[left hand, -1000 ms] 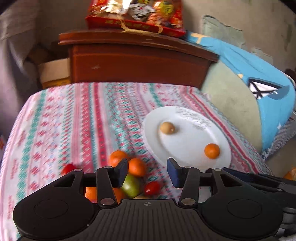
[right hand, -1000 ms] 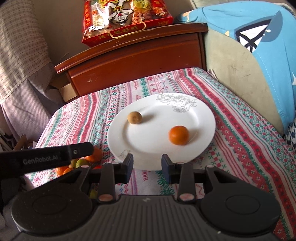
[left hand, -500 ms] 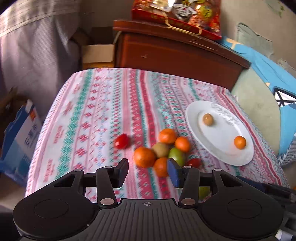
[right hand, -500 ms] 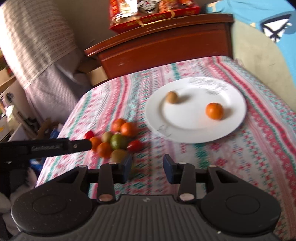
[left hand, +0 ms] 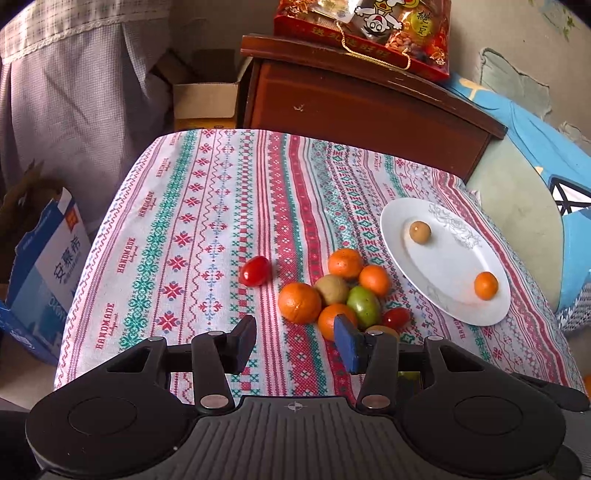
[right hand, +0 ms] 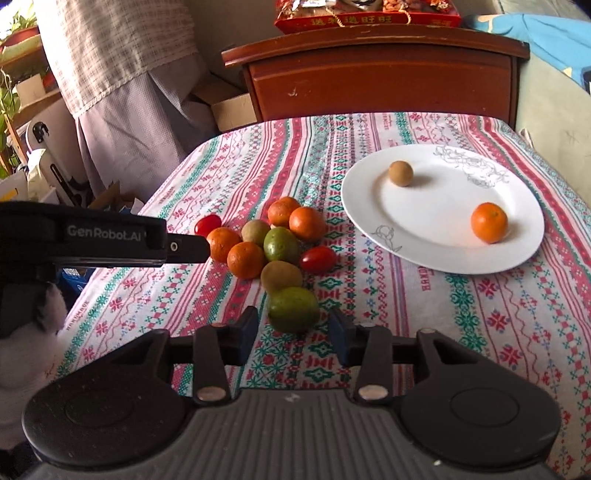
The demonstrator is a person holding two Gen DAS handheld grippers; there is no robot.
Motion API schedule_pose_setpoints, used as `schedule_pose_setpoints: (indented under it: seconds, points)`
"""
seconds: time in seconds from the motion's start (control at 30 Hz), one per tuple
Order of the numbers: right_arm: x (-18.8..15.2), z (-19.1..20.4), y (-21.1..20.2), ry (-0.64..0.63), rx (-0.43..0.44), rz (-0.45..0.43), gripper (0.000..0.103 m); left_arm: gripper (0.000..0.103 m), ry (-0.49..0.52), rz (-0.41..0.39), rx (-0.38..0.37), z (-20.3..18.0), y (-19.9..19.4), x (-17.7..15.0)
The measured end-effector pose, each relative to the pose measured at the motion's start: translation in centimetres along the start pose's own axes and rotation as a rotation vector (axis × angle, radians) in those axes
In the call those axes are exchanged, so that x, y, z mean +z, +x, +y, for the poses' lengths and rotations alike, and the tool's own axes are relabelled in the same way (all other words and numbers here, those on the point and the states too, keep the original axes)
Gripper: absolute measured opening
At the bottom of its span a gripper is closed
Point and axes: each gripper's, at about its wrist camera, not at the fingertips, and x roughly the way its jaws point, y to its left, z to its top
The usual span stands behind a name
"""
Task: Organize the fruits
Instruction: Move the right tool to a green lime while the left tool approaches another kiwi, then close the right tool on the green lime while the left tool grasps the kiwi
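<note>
A pile of small fruit lies on the patterned cloth: several oranges [left hand: 299, 302], a green fruit [left hand: 364, 306], a brown one [left hand: 331, 290] and two red tomatoes [left hand: 255, 270]. A white plate [left hand: 443, 280] to the right carries one brown fruit [left hand: 420, 232] and one orange [left hand: 485, 285]. My left gripper [left hand: 294, 341] is open and empty, just short of the pile. My right gripper [right hand: 293, 326] has its jaws closing; a green fruit [right hand: 293, 309] sits between the fingertips, untouched by the pads. The plate [right hand: 424, 214] lies farther right.
A dark wooden cabinet [left hand: 362, 107] with a red gift bag [left hand: 369, 26] stands behind the table. A blue cushion [left hand: 546, 155] is at the right, cardboard boxes [left hand: 44, 273] and a curtain at the left. The left gripper's finger [right hand: 184, 249] reaches in beside the pile.
Both views have swung left from the plate to the fruit pile. My right gripper has come up to the nearest green fruit. The left view barely shifts in the last half second.
</note>
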Motion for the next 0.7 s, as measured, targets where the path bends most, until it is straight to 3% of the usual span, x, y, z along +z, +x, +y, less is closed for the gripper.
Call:
schedule_pose_setpoints:
  seconds: [0.07,0.53,0.7]
  points:
    - [-0.1,-0.1,0.1,-0.002,-0.002,0.000,0.031,0.046,0.005,0.006,-0.003,-0.2,0.1,-0.1]
    - [-0.3,-2.6,-3.0,0.041,-0.077,-0.031,0.031,0.045,0.060,0.036,-0.115,-3.2,1.3,-1.7]
    - [-0.5,-3.8,-3.1,0.086,-0.100,-0.031,0.031,0.044,0.106,0.035,-0.108,-4.2,2.4,-2.1]
